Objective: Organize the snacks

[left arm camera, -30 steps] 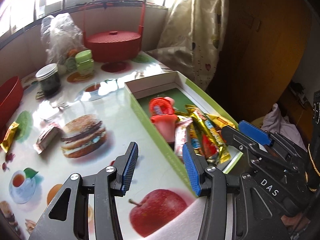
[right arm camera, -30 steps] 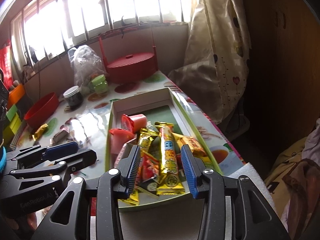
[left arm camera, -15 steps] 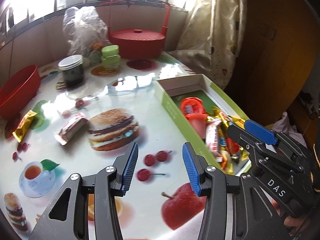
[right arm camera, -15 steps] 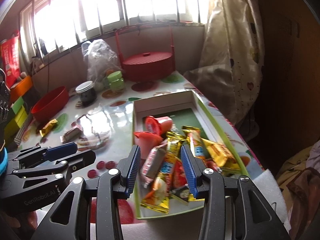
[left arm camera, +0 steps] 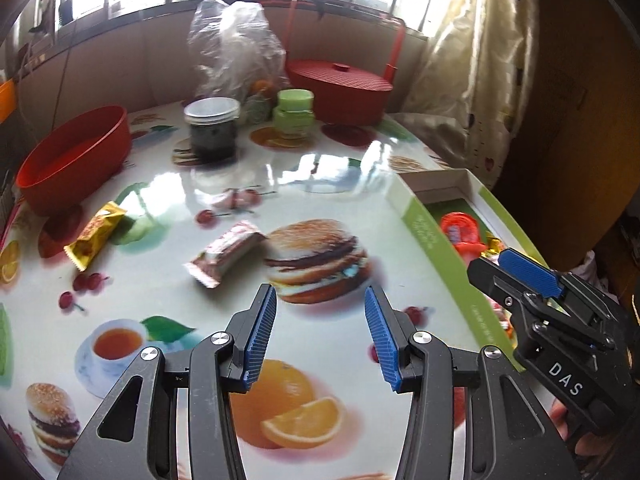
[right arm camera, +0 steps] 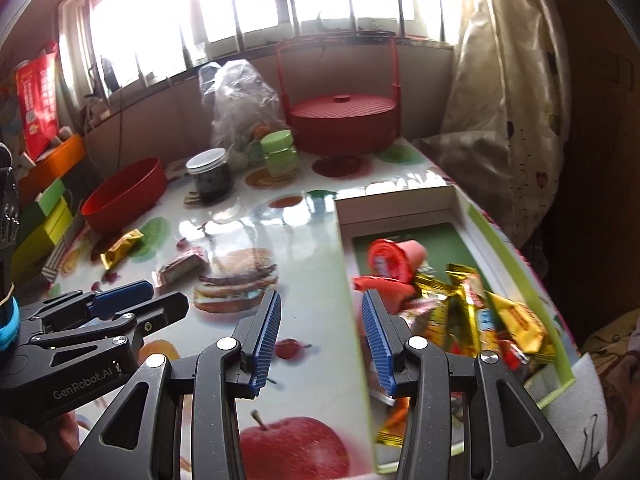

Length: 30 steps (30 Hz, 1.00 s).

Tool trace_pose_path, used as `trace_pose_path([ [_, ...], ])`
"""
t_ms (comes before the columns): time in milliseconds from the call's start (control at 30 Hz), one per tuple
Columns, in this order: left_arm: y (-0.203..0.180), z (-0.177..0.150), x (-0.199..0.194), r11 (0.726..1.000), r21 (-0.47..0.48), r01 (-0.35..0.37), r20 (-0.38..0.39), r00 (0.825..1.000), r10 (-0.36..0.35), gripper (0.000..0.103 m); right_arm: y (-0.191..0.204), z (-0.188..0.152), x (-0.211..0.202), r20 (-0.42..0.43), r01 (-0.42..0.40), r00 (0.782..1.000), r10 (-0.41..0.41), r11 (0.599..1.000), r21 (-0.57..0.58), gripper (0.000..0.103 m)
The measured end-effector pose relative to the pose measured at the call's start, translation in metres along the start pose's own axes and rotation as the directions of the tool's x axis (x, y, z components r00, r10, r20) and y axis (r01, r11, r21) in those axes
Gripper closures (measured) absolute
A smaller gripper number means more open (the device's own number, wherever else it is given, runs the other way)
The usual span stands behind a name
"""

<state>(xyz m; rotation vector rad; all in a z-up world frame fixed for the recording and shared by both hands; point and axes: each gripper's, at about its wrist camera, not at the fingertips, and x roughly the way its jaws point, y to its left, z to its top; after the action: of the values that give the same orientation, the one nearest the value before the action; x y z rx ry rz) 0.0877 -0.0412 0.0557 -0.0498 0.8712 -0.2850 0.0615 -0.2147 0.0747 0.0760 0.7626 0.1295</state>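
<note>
Since a second ago both grippers have been swung away from the box toward the open tabletop, so that the loose snacks are now brought ahead of the left one. Across the table [left arm camera: 320,184] a glossy cloth printed with burgers and fruit is spread, and along its right edge the green-rimmed box [right arm camera: 520,264] is seen, with gold and red wrapped snacks [right arm camera: 476,312] and two red cups heaped inside. At the far side a red lidded basket [left arm camera: 340,84], a red bowl [left arm camera: 72,160], a clear plastic bag, a dark jar [left arm camera: 212,128] and a green tub are stood. The left gripper [left arm camera: 320,332] is held released over the printed burger – nothing lies between its blue pads. The right gripper [right arm camera: 320,336] is likewise held slack and empty, poised over the box's left wall. Two snacks are left outside the box: a pink-and-brown wrapped bar [left arm camera: 226,252] lying just beyond the left fingertips, and a gold packet [left arm camera: 96,236] farther left, near the red bowl.
</note>
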Motion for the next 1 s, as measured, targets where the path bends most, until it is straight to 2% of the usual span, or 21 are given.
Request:
trace_pose_path([
  [433,0.061,0.006,-0.004,0.996,-0.072,-0.058,0.016,0.998,0.059,0.055,0.036,0.012,0.027,-0.035,-0.072,0.997,0.072,0.997,-0.003,0.058],
  [1000,0.127,0.01,0.001,0.988,-0.106,-0.109,0.011,0.994,0.111,0.055,0.084,0.016,0.072,-0.117,-0.131,0.984,0.131,0.991,0.006,0.052],
])
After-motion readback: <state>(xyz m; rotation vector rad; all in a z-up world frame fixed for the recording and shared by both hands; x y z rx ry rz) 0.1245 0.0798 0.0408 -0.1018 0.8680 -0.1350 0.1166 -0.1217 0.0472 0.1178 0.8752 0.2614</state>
